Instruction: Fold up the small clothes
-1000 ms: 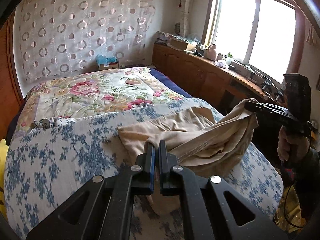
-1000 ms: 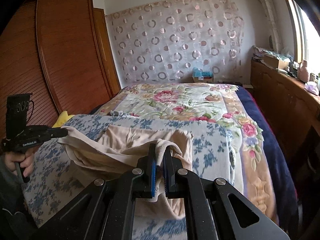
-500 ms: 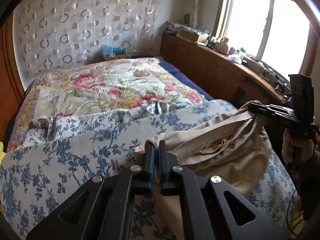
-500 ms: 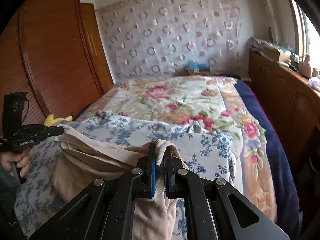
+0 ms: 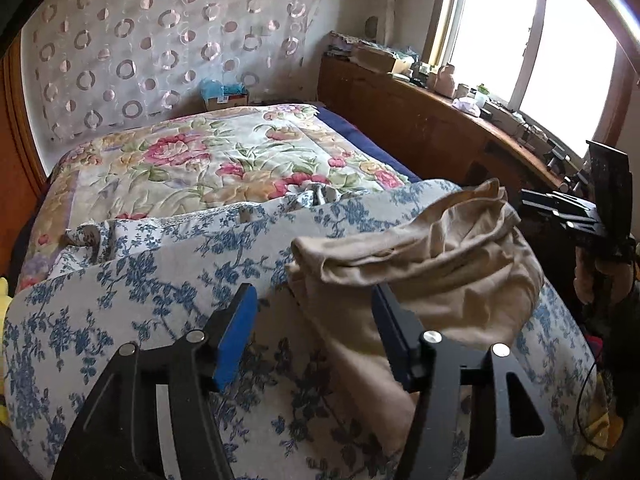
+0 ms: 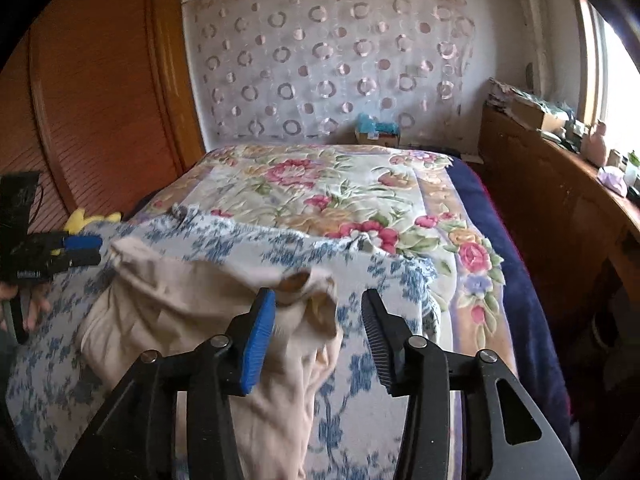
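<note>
A beige garment (image 5: 432, 268) lies crumpled on the blue-flowered sheet (image 5: 160, 292) at the near end of the bed; it also shows in the right wrist view (image 6: 192, 312). My left gripper (image 5: 314, 300) is open, its jaws on either side of the garment's left end without holding it. My right gripper (image 6: 318, 304) is open, the garment's right end loose between its jaws. Each gripper shows in the other's view, the right one (image 5: 560, 212) and the left one (image 6: 80, 250).
A rose-patterned quilt (image 5: 216, 160) covers the far half of the bed. A wooden cabinet (image 5: 420, 120) with clutter runs under the window on the right. A wooden wardrobe (image 6: 92, 92) stands on the left, a yellow toy (image 6: 86, 218) beside the bed. A box (image 6: 378, 132) sits at the headboard.
Both grippers were shut on the garment and held it lifted. Both have opened and let go, and the garment has dropped onto the sheet.
</note>
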Motion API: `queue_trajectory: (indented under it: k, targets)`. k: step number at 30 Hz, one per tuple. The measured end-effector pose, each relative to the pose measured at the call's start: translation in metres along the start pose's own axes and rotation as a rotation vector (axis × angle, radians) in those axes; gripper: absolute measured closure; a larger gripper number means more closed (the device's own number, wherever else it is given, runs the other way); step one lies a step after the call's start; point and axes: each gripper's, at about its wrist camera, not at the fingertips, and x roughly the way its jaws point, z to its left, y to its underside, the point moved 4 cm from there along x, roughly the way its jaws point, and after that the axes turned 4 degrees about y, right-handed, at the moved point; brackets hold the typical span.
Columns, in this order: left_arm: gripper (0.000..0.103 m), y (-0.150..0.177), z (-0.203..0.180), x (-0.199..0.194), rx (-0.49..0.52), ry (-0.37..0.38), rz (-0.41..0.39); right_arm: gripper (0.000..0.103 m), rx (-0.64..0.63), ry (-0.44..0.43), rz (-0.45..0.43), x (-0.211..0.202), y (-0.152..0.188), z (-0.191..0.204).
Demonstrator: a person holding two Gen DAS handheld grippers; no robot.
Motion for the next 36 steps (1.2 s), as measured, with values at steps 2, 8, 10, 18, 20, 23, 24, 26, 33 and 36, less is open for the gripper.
queue_trajectory:
  k: [2,8,10,18,20,23,24,26,33,36]
  targets:
    - [0.043,0.003,-0.001,0.007,0.009,-0.002,0.023,0.054,-0.041,-0.017,0.038,-0.001,0.010,0.007]
    - [0.043,0.004,-0.004,0.034,0.024,0.006,0.083,0.054,-0.141,-0.008,0.125,0.016,0.016,0.024]
    - [0.043,0.002,-0.005,0.040,0.039,-0.002,0.089,0.054,-0.142,-0.005,0.125,0.022,0.007,0.026]
    - [0.043,-0.025,0.012,0.053,0.017,-0.041,0.052,0.086,-0.130,-0.028,0.039,0.036,-0.036,0.018]
    - [0.043,-0.033,0.022,0.051,-0.010,-0.064,0.025,0.095,-0.108,-0.042,0.028,0.038,-0.037,0.013]
    - [0.043,-0.040,0.038,0.049,-0.041,-0.110,0.001,0.101,-0.034,0.029,0.019,0.042,-0.036,-0.007]
    - [0.043,-0.041,0.043,0.048,-0.057,-0.124,-0.004,0.101,-0.011,0.059,0.024,0.043,-0.035,-0.013]
    - [0.043,-0.039,0.050,0.047,-0.073,-0.130,-0.004,0.101,0.013,0.091,0.026,0.042,-0.033,-0.014]
    - [0.043,-0.029,0.046,0.039,-0.074,-0.100,-0.005,0.101,0.026,0.158,0.068,0.050,-0.033,-0.009]
    - [0.043,-0.026,0.036,0.035,-0.063,-0.077,-0.007,0.087,0.020,0.160,0.087,0.050,-0.042,-0.002]
